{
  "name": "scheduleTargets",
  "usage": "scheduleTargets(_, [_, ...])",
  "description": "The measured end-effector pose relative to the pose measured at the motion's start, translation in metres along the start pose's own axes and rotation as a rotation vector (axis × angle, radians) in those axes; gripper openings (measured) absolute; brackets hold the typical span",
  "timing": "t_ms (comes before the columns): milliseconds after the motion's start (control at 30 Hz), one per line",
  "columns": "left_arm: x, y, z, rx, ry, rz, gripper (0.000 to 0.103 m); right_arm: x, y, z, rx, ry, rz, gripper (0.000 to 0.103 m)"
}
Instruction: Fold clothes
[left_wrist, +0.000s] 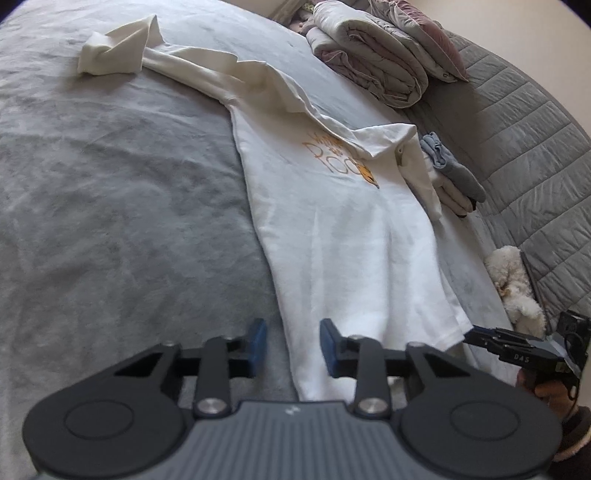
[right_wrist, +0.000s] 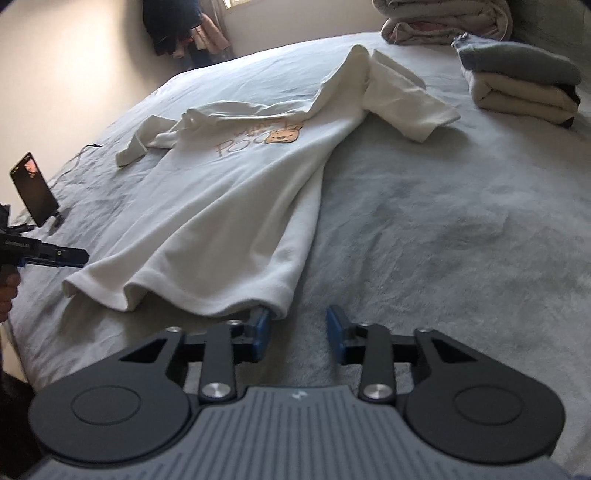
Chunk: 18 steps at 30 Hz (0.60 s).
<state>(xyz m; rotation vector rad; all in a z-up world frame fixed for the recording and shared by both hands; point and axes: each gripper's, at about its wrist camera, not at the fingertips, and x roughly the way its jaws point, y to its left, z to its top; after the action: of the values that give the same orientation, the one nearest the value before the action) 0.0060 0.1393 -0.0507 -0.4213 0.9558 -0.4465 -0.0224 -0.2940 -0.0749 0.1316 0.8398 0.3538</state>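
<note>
Both grippers' fingers straddle shirt (left_wrist: 332, 229) hem corners, unclamped.

My right claw (right_wrist: 297, 332) hangs low over the bed (right_wrist: 443, 229), jaws apart, one pad touching the hem corner of the white T-shirt (right_wrist: 229, 206). My left claw (right_wrist: 79, 254) points at the hem's other corner. Folded clothes (right_wrist: 524, 85) sit by the bed's far edge.

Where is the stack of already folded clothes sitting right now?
The folded stack lies on the grey bed at the right wrist view's upper right, beyond the white T-shirt sleeve, below the rolled duvet.
</note>
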Motion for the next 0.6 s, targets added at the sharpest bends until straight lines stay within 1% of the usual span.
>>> scheduleTargets(33, [0.003,-0.001,-0.001,0.004,-0.005,0.01,0.024,0.001,0.001,-0.001,0.006,-0.012,-0.006,0.034])
scheduleTargets(67, [0.006,-0.002,-0.001,0.002,-0.014,0.016,0.023,0.002,0.003,-0.002,0.011,-0.025,-0.011,0.034])
scheduleTargets(167, [0.011,-0.003,-0.001,-0.027,-0.04,0.012,0.023,0.007,0.008,-0.006,0.029,-0.084,-0.034,0.035])
scheduleTargets(233, [0.015,-0.005,-0.001,-0.052,-0.062,0.012,0.023,0.012,0.012,-0.009,0.02,-0.121,-0.043,0.037])
scheduleTargets(333, [0.02,-0.008,-0.002,-0.068,-0.089,0.013,0.023,0.019,0.019,-0.013,-0.003,-0.17,-0.063,0.037])
scheduleTargets(367, [0.021,-0.01,-0.002,-0.069,-0.096,0.023,0.018,0.02,0.021,-0.013,-0.017,-0.181,-0.073,0.035])
scheduleTargets(400, [0.023,-0.013,-0.002,-0.071,-0.102,0.032,0.013,0.021,0.022,-0.014,-0.031,-0.192,-0.083,0.029])
scheduleTargets(433, [0.024,-0.014,-0.002,-0.068,-0.103,0.047,0.006,0.021,0.023,-0.013,-0.042,-0.192,-0.094,0.019])
scheduleTargets(467, [0.024,-0.017,-0.002,-0.072,-0.11,0.059,0.005,0.022,0.024,-0.012,-0.054,-0.192,-0.105,0.012])
scheduleTargets(533, [0.021,-0.022,-0.002,-0.074,-0.124,0.081,0.004,0.02,0.026,-0.01,-0.083,-0.185,-0.138,0.008])
scheduleTargets(600, [0.015,-0.029,0.0,-0.063,-0.136,0.103,0.004,0.015,0.034,-0.009,-0.176,-0.178,-0.212,0.006])
